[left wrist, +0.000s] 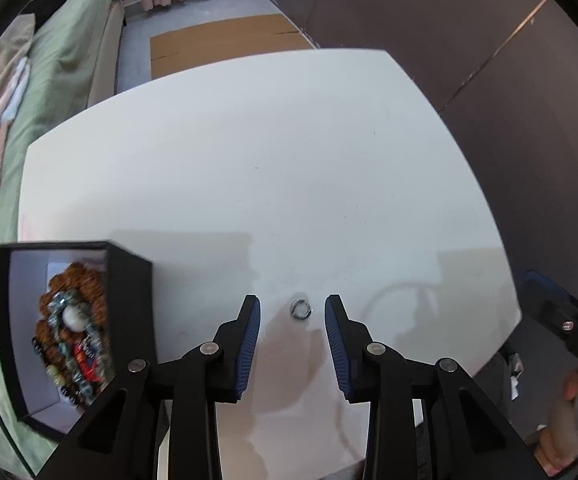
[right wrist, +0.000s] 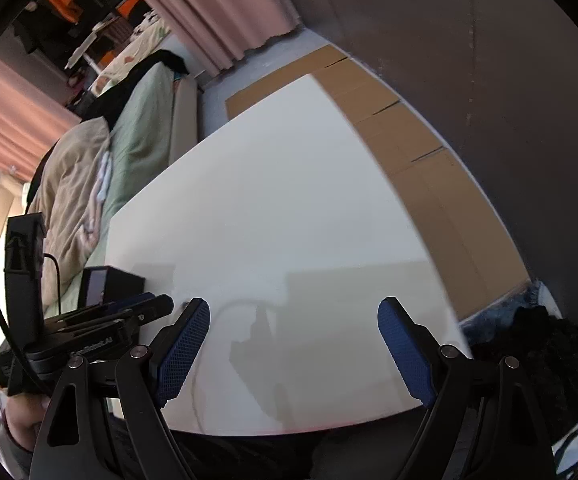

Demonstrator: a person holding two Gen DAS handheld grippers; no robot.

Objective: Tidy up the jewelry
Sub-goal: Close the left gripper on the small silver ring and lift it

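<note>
Blue-padded fingers of the left hand-held gripper (left wrist: 293,308) frame a small silver ring (left wrist: 301,308) on a white surface (left wrist: 249,160).

Spread apart, the fingers sit either side of the ring without touching it; the ring lies flat near the surface's front edge. Left of it stands an open black box (left wrist: 129,300) filled with beaded bracelets (left wrist: 73,332). The right hand-held gripper (right wrist: 293,312) hovers over the surface's near edge, fingers wide apart and holding nothing. A green-covered bed (left wrist: 61,72) lies beyond the surface.
</note>
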